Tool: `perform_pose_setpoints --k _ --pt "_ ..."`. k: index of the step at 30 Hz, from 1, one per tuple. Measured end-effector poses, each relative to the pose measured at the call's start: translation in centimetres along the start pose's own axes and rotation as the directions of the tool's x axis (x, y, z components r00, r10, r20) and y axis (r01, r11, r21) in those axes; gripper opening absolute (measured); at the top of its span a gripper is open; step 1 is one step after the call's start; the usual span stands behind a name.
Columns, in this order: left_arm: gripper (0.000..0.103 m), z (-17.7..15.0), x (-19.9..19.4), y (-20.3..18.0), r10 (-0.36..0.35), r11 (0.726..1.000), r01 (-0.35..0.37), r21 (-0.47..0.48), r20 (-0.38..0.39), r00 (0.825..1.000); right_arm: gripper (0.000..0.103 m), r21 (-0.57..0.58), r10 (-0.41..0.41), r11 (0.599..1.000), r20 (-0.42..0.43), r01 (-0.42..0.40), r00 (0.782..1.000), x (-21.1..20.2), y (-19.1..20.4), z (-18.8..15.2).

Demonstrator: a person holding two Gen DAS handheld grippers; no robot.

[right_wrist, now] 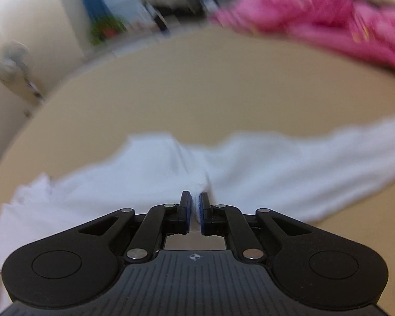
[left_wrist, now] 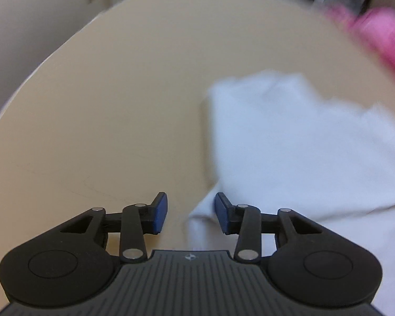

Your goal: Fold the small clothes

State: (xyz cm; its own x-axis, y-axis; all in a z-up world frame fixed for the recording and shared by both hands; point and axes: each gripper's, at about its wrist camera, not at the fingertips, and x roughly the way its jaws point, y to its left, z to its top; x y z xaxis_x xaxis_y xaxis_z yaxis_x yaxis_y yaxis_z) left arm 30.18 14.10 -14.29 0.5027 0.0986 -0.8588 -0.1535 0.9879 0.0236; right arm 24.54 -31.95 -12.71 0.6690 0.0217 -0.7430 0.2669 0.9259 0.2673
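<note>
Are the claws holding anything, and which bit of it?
The right claw pinches a bunched fold of the white cloth. The left claw is open and holds nothing; the cloth only lies near it.

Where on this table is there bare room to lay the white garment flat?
The beige table is bare left of the white garment, out to its curved edge. A bare band also runs between it and the pink clothing. The far right is crowded. The right hand-held gripper pinches the white garment; the left hand-held gripper is open.

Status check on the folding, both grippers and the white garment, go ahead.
Right gripper shut on white garment. Left gripper open, a corner of the cloth between its jaws. Pink clothes at the far edge of the table, clear of the work.
</note>
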Motion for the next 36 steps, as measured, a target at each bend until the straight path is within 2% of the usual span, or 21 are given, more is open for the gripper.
perform_pose_setpoints --k 2,4,6,7,8,10,11,12,13,14,17,19,20,21,23,25,27,28,30,33,36 --pt "0.044 0.3 -0.3 1.2 -0.037 0.997 0.037 -0.074 -0.005 0.999 0.009 0.078 -0.044 0.996 -0.030 0.047 0.999 0.6 -0.8 0.1" --pt "0.039 0.4 -0.9 1.5 -0.021 0.996 0.024 -0.086 0.032 0.999 0.012 0.072 -0.052 0.996 0.057 0.048 0.997 -0.6 -0.2 0.5" --pt "0.035 0.7 -1.1 1.8 -0.051 0.990 0.058 -0.130 0.056 0.997 0.012 0.021 0.041 0.999 0.129 -0.044 0.991 -1.9 1.1 0.8" --pt "0.035 1.0 -1.3 1.8 -0.089 0.984 0.097 -0.148 0.065 0.994 0.018 0.003 0.105 0.994 0.132 -0.106 0.986 -1.9 1.5 0.9" --pt "0.035 1.3 -1.2 1.8 -0.123 0.979 0.133 -0.152 0.069 0.990 0.022 -0.004 0.145 0.989 0.099 -0.145 0.984 -1.3 1.8 0.7" --pt "0.035 1.3 -0.3 1.3 -0.155 0.980 0.158 -0.124 0.032 0.987 0.028 0.008 0.127 0.992 -0.038 -0.127 0.991 1.1 1.8 0.1" --pt "0.033 1.1 0.4 0.9 -0.133 0.986 0.132 -0.101 -0.003 0.991 0.023 0.005 0.070 0.998 -0.115 -0.070 0.991 2.4 1.5 -0.3" --pt "0.032 0.9 1.0 0.6 -0.101 0.992 0.099 -0.073 -0.025 0.995 0.000 0.007 0.011 1.000 -0.138 -0.011 0.990 3.0 0.9 -0.6" --pt "0.025 0.9 0.8 0.6 -0.099 0.993 0.098 -0.064 -0.013 0.995 0.000 0.037 -0.011 0.999 -0.119 0.015 0.993 2.7 0.5 -0.3" --pt "0.016 1.1 0.5 0.6 -0.109 0.992 0.109 -0.067 0.004 0.994 0.003 0.081 -0.001 0.997 -0.082 0.008 0.997 2.0 0.2 0.2" --pt "0.015 1.5 -0.5 0.3 -0.106 0.991 0.111 -0.076 0.059 0.993 0.013 0.085 0.048 0.995 0.051 -0.053 0.998 -0.4 0.3 0.9" --pt "0.016 1.4 -0.4 0.0 -0.094 0.993 0.098 -0.066 0.064 0.994 0.028 0.090 0.138 0.987 -0.044 -0.133 0.989 1.2 -0.2 1.0" --pt "0.016 1.1 -0.5 -0.1 -0.082 0.995 0.086 -0.056 0.066 0.994 0.023 0.091 0.115 0.990 -0.130 -0.104 0.985 2.5 -0.5 0.6" --pt "0.016 1.0 -0.7 -0.4 -0.069 0.996 0.073 -0.052 0.076 0.995 0.001 0.082 0.068 0.995 -0.157 -0.055 0.985 3.1 -0.8 0.3" --pt "0.016 0.7 -1.9 -1.0 -0.057 0.997 0.062 -0.038 0.138 0.989 0.006 0.126 0.055 0.991 -0.095 -0.043 0.994 2.0 -1.1 0.9" --pt "0.016 0.5 -3.5 -1.8 -0.080 0.997 0.081 0.003 0.224 0.971 0.030 0.118 0.086 0.990 -0.016 -0.083 0.996 0.5 -0.8 1.0" --pt "0.016 0.1 -3.7 -2.6 -0.124 0.992 0.116 0.046 0.250 0.960 0.041 0.046 0.066 0.997 -0.083 -0.063 0.994 1.3 -0.3 0.5" --pt "0.016 0.0 -2.9 -3.0 -0.127 0.991 0.115 0.067 0.213 0.969 0.040 0.013 0.021 1.000 -0.145 -0.019 0.989 2.3 -0.2 0.1" --pt "0.013 -0.5 0.5 -4.0 -0.037 0.993 0.031 0.115 0.050 0.998 0.039 0.016 0.007 1.000 -0.149 -0.004 0.989 2.2 -0.6 0.0" --pt "0.015 -0.7 -0.4 -5.2 -0.014 0.990 0.000 0.142 0.102 0.995 0.040 0.056 0.018 0.998 -0.062 -0.015 0.998 -0.3 -1.3 0.5" --pt "0.016 -1.3 -1.8 -6.3 -0.017 0.983 -0.013 0.183 0.163 0.987 0.042 0.074 0.030 0.997 -0.045 -0.027 0.999 -1.7 -2.6 0.6"
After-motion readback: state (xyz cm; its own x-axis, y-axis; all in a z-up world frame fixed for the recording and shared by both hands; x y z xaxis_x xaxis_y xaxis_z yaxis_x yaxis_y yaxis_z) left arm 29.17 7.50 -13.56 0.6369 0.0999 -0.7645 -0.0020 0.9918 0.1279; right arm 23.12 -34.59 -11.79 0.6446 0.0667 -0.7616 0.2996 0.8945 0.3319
